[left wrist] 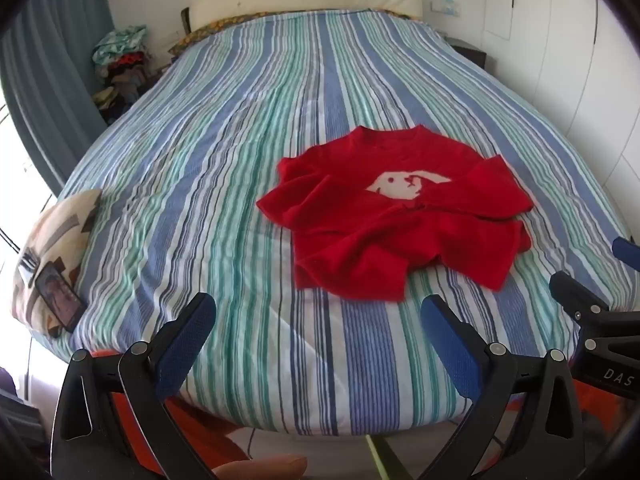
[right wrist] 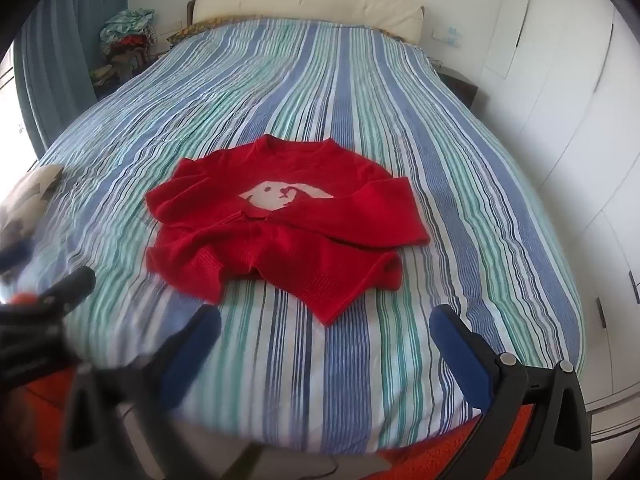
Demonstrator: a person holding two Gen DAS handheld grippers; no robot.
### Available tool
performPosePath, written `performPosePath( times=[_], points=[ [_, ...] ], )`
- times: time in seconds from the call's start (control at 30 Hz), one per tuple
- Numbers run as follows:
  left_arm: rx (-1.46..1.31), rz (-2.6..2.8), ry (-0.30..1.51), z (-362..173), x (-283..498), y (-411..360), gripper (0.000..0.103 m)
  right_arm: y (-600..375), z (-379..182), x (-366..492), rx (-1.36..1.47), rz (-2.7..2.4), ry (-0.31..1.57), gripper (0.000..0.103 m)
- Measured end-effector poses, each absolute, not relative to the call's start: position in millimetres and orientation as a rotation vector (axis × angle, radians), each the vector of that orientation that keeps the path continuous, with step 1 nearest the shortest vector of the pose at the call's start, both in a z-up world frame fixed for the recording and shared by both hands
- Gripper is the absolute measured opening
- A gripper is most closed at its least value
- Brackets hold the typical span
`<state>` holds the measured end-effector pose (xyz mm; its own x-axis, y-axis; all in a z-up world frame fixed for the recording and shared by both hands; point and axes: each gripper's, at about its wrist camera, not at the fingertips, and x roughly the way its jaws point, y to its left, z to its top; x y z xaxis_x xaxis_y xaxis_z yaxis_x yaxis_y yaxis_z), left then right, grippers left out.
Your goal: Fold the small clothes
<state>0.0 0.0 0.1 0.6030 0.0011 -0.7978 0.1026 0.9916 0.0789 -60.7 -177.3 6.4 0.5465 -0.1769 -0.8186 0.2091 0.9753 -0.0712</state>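
A small red sweater (left wrist: 400, 216) with a white animal face on the chest lies rumpled on the striped bed, sleeves crossed over the front. It also shows in the right wrist view (right wrist: 280, 232). My left gripper (left wrist: 318, 310) is open and empty, held above the bed's near edge, short of the sweater's hem. My right gripper (right wrist: 324, 324) is open and empty, just in front of the hem. The right gripper's black body shows at the right edge of the left wrist view (left wrist: 592, 316).
The bed (left wrist: 240, 160) has a blue, green and white striped cover. A patterned cushion (left wrist: 56, 240) with a phone (left wrist: 60, 300) on it lies at the left edge. A clothes pile (left wrist: 120, 64) stands far left. White wardrobe doors (right wrist: 580, 120) line the right.
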Motion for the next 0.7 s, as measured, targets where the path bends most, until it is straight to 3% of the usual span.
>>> performPosePath(
  times=[0.7],
  points=[
    [0.137,-0.065,0.915,-0.1,-3.2,-1.4,0.102,-171.9,3.7,-60.0,0.016,-0.225,0.971,0.103]
  ],
)
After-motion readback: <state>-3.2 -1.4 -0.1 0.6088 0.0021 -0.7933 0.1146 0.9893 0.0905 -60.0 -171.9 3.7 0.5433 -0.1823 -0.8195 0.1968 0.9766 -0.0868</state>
